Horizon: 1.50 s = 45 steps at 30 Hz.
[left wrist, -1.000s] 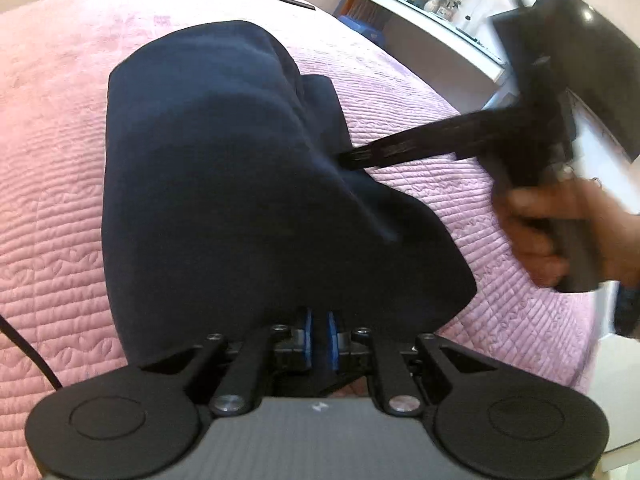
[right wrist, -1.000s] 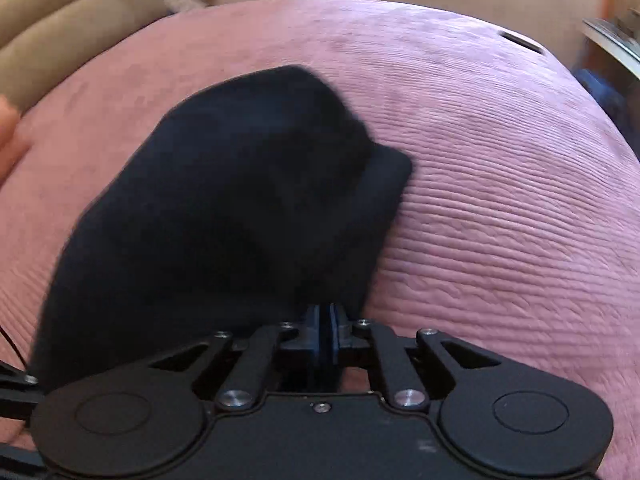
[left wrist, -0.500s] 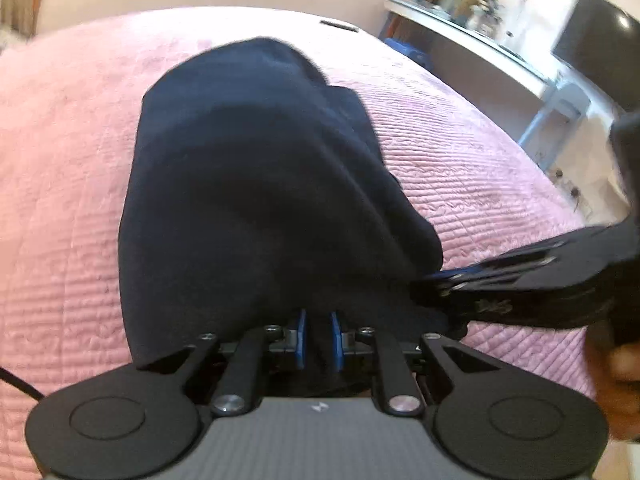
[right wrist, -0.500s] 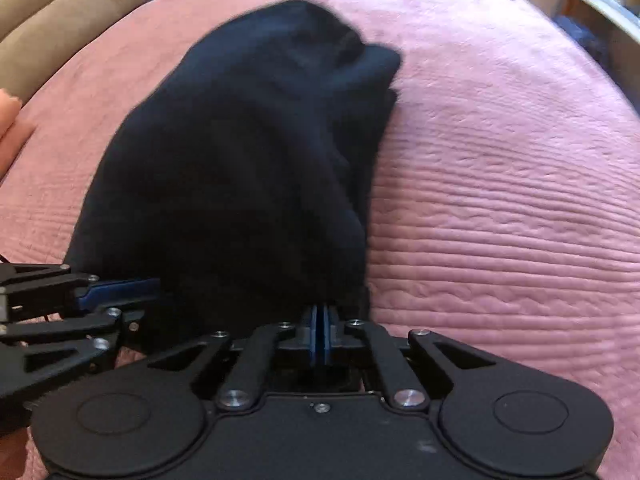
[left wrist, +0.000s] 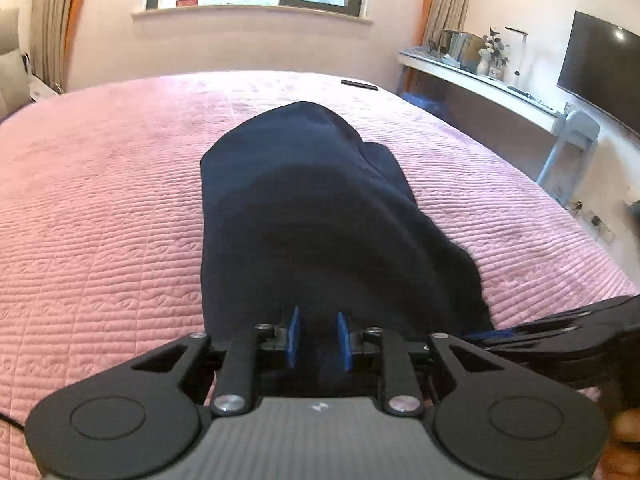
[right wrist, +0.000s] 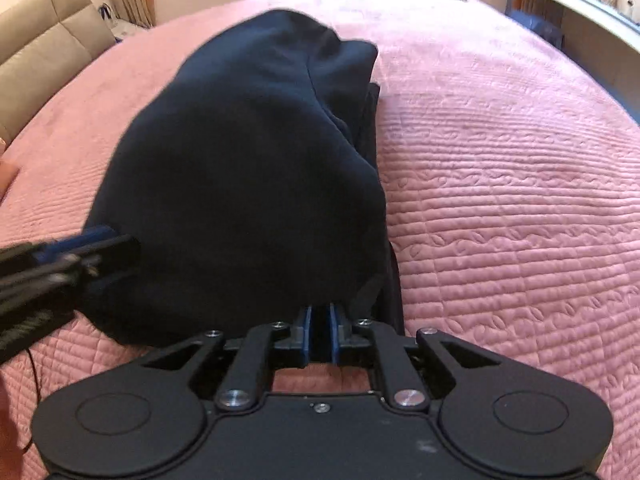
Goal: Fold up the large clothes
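Navy garment (left wrist: 320, 216) | near edge between both jaws | left opening, right just parted, neither pinching

No text, label or number is legible in either view

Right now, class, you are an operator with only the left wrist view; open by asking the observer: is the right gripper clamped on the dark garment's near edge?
Observer: No. The right gripper has just been opening; its pads stand slightly apart at the dark garment's near right corner. Whether cloth is in the gap, I cannot tell.
Operator: And my left gripper, seen from there?
Observer: Just been opening too, cloth between its pads; side-on, its tips meet the garment's near left corner.
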Tool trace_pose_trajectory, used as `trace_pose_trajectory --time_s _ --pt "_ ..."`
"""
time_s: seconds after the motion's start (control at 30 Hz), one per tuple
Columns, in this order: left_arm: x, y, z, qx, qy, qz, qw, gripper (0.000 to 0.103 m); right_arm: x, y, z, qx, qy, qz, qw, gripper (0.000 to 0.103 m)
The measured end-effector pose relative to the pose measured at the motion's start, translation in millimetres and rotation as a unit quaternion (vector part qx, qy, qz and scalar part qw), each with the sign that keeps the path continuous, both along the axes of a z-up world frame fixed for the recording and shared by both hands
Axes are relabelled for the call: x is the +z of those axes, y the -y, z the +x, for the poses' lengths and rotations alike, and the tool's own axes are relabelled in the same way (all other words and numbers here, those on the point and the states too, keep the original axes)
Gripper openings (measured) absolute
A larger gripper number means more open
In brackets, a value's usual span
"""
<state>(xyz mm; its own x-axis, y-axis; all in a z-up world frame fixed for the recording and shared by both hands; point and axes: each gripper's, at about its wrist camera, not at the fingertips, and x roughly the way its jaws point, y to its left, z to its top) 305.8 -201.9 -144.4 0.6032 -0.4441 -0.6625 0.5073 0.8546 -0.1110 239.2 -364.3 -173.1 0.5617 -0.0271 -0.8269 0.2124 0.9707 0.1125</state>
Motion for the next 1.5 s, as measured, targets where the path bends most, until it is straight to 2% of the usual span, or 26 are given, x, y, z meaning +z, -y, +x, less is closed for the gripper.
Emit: trace_pose_trajectory --time_s 0.1,0.2,0.27,0.33,0.43,0.47,0.5,0.53,0.6,0.67,0.77,0.87,0.97,1.07,1.17,1.27,1.3,1.4,1.5 --pt "-8.8 -12.8 -14.2 0.009 0.010 -0.025 0.9996 0.023 5.8 2.6 -22.3 -0.009 0.035 0.022 0.999 0.010" --pt "-2.7 -28.1 -41.3 -0.001 0.037 -0.033 0.9988 0.020 21.7 5.3 -54.8 -0.032 0.066 0.012 0.997 0.013" --pt "16.1 -37.8 -64.7 0.000 0.053 -0.040 0.9978 0.021 37.1 2.8 -80.4 -0.051 0.086 0.009 0.995 0.021" --pt "39.9 -40.6 -86.8 0.008 0.065 -0.041 0.9970 0.028 55.7 -0.2 -107.1 -0.071 0.088 0.007 0.994 0.036" --pt "80.7 -45.4 -123.1 0.045 0.071 -0.043 0.9955 0.033 89.3 -7.2 -145.8 -0.086 0.095 0.012 0.992 0.038" --pt "94.4 -48.8 -135.1 0.068 0.068 -0.044 0.9943 0.041 106.8 -11.6 -160.2 -0.084 0.106 0.015 0.991 0.042" --pt "106.6 -53.2 -144.5 0.091 0.068 -0.046 0.9924 0.053 120.7 -15.1 -170.4 -0.078 0.114 0.013 0.990 0.062" --pt "121.0 -61.2 -155.6 0.120 0.075 -0.051 0.9886 0.058 133.6 -20.8 -178.6 -0.072 0.124 0.004 0.990 0.083" --pt "144.1 -79.0 -171.1 0.162 0.093 -0.058 0.9807 0.075 163.0 -37.5 -196.1 -0.058 0.153 -0.027 0.986 0.081" --pt "164.4 -99.5 -182.0 0.180 0.099 -0.065 0.9765 0.078 186.9 -55.5 -210.8 -0.057 0.172 -0.057 0.982 0.081" --pt "183.6 -127.6 -195.5 0.166 0.079 -0.063 0.9810 0.085 196.7 -75.0 -222.3 -0.072 0.171 -0.065 0.981 0.082" --pt "193.7 -150.7 -218.3 0.174 0.076 -0.059 0.9801 0.097 197.0 -91.1 -230.3 -0.068 0.167 -0.057 0.982 0.083" --pt "201.0 -160.3 -234.1 0.166 0.084 -0.046 0.9815 0.097 201.6 -104.5 -234.6 -0.062 0.166 -0.066 0.982 0.083" --pt "216.1 -162.2 -244.9 0.154 0.097 -0.045 0.9823 0.098 219.9 -113.4 -242.4 -0.053 0.184 -0.081 0.978 0.083" --pt "230.0 -157.1 -252.3 0.137 0.114 -0.045 0.9829 0.103 230.7 -116.1 -246.0 -0.050 0.199 -0.089 0.975 0.084" --pt "233.6 -152.1 -253.7 0.125 0.132 -0.041 0.9826 0.103 226.2 -110.2 -243.2 -0.048 0.209 -0.085 0.973 0.090" --pt "230.5 -150.1 -249.1 0.118 0.131 -0.041 0.9835 0.103 221.3 -106.7 -239.9 -0.046 0.210 -0.087 0.973 0.098" --pt "214.0 -139.8 -220.8 0.100 0.120 -0.027 0.9873 0.103 197.0 -81.2 -214.9 -0.036 0.205 -0.078 0.975 0.100" --pt "186.5 -124.0 -176.2 0.071 0.124 -0.022 0.9895 0.103 166.5 -42.1 -173.4 -0.024 0.207 -0.051 0.977 0.100"
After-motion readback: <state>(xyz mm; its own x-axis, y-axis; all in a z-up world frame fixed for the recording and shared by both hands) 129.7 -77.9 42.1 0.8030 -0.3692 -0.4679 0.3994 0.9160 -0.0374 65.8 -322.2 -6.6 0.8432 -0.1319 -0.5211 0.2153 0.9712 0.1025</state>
